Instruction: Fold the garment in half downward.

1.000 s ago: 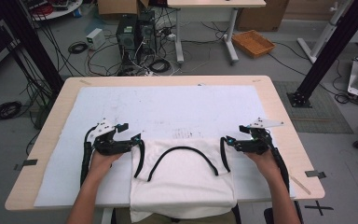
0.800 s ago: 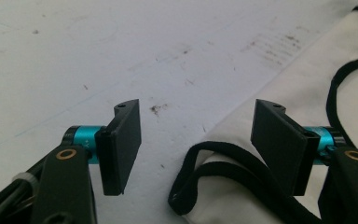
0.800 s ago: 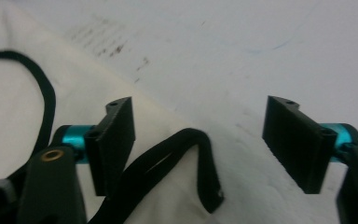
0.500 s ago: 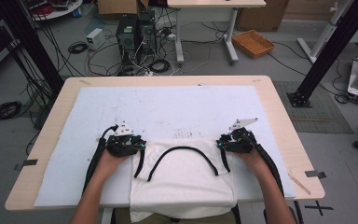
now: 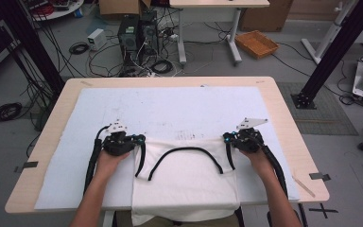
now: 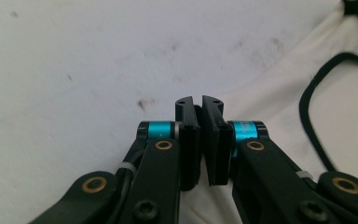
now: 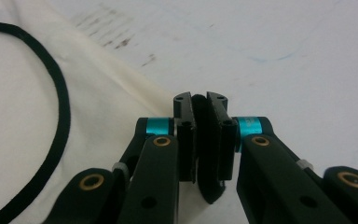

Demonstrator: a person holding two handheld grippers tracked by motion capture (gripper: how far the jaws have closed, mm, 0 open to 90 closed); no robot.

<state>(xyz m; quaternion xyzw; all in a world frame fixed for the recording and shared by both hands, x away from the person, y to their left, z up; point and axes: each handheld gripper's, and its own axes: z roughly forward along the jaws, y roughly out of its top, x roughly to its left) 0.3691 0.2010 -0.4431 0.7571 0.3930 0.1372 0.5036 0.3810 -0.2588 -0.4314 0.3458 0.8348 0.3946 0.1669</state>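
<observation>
A white sleeveless top (image 5: 184, 182) with black trim (image 5: 186, 150) lies flat on the white mat (image 5: 170, 109), its hem hanging over the table's near edge. My left gripper (image 5: 140, 139) is at the top's left shoulder and my right gripper (image 5: 227, 137) is at its right shoulder. Both pairs of jaws have just been closing. In the left gripper view the left gripper (image 6: 199, 103) is shut on the edge of the white cloth (image 6: 284, 93). In the right gripper view the right gripper (image 7: 200, 100) pinches black trim, with the cloth (image 7: 18, 93) to its left.
The wooden table (image 5: 283, 118) carries the mat, which stretches bare beyond the top. The person's forearms come in from the near edge. Computer towers (image 5: 134, 33), cables and a wicker tray (image 5: 256, 43) sit on the floor behind the table.
Both grippers' jaws went from wide open to shut at the top's shoulders. The hands shifted slightly inward toward the cloth.
</observation>
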